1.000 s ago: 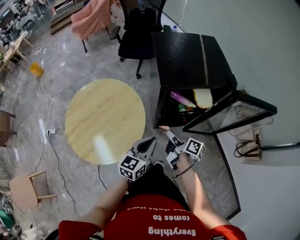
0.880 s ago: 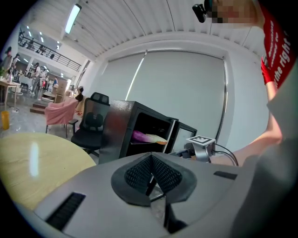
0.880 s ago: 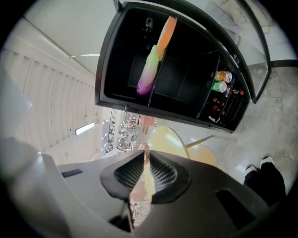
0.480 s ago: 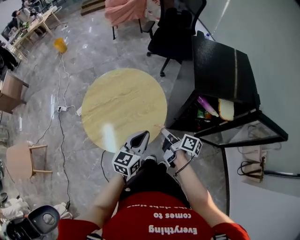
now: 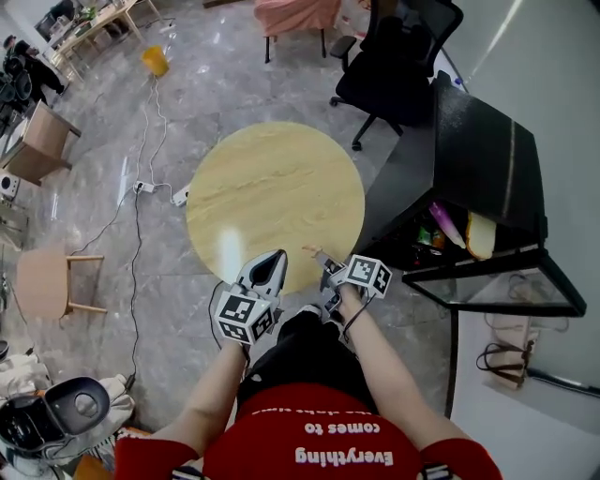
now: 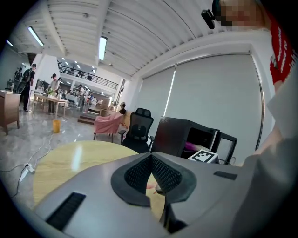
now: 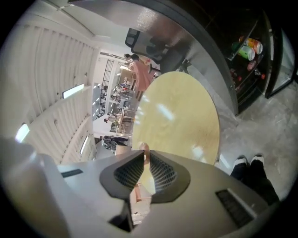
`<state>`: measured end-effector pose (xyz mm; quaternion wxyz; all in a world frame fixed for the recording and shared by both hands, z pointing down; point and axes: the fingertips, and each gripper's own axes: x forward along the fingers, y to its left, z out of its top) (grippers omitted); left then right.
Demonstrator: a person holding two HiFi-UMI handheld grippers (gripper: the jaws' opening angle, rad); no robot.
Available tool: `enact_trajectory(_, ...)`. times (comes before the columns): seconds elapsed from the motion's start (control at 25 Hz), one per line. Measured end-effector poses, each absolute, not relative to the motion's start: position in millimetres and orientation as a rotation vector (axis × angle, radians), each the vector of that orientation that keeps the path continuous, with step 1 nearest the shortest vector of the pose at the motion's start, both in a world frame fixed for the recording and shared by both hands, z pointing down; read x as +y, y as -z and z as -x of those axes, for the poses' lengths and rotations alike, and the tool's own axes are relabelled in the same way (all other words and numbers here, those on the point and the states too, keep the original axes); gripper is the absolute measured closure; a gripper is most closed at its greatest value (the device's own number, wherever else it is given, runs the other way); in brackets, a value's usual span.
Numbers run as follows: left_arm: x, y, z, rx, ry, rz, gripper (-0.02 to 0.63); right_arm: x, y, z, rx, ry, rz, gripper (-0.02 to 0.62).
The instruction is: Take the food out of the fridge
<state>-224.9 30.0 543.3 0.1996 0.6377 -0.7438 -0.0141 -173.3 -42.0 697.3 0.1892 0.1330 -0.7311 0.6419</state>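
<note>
The black fridge (image 5: 483, 150) stands at the right with its glass door (image 5: 497, 286) swung open. Inside lie a purple packet (image 5: 443, 220) and a pale yellow loaf (image 5: 480, 234); cans (image 7: 249, 49) show in the right gripper view. My right gripper (image 5: 323, 261) is shut on a thin pinkish piece of food (image 5: 308, 250), whose tip pokes out past the pads (image 7: 145, 149), over the near edge of the round wooden table (image 5: 272, 197). My left gripper (image 5: 275, 256) is beside it at the table edge, shut and holding nothing (image 6: 151, 157).
A black office chair (image 5: 398, 56) and a pink armchair (image 5: 295, 14) stand beyond the table. Cables and a power strip (image 5: 141, 187) lie on the grey floor at left, near a wooden stool (image 5: 47, 281) and a yellow bucket (image 5: 155, 61).
Both grippers have swung left, away from the fridge, and are now at the table's near edge. The right one still carries the pinkish piece. The fridge has slid to the right of the view.
</note>
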Motion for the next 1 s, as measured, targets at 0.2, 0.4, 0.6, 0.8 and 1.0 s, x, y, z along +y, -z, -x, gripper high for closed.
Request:
enact_trajectory(0.2,48.8,-553.5,234.6,-2.099,0.025,-1.731,0.606,-22.8,-728.2,185.4,-1.997,-1.708,-0.372,0.552)
enact_trajectory(0.4,64.6,-563.0,246.6,-2.11,0.017,-1.687,0.606,-10.9,-763.6,191.3,-1.937,-1.612,-0.395,0.552)
enact_trajectory(0.6,75.8,-572.5,258.9,-2.112,0.01,-1.664,0.606,-7.1,-781.5,199.6,-1.919,-1.54,-0.395,0.552)
enact_trajectory(0.8,80.3,-580.5,268.2,-2.107,-0.001,-1.649,0.606,-9.9,-794.6,200.1,-1.913,-1.49,-0.413,0.552)
enact_trajectory(1.0,77.0,-583.0,271.1,-2.103,-0.004,-1.653,0.606,-10.5,-798.8,198.2,-1.918,-1.435,-0.438,0.551)
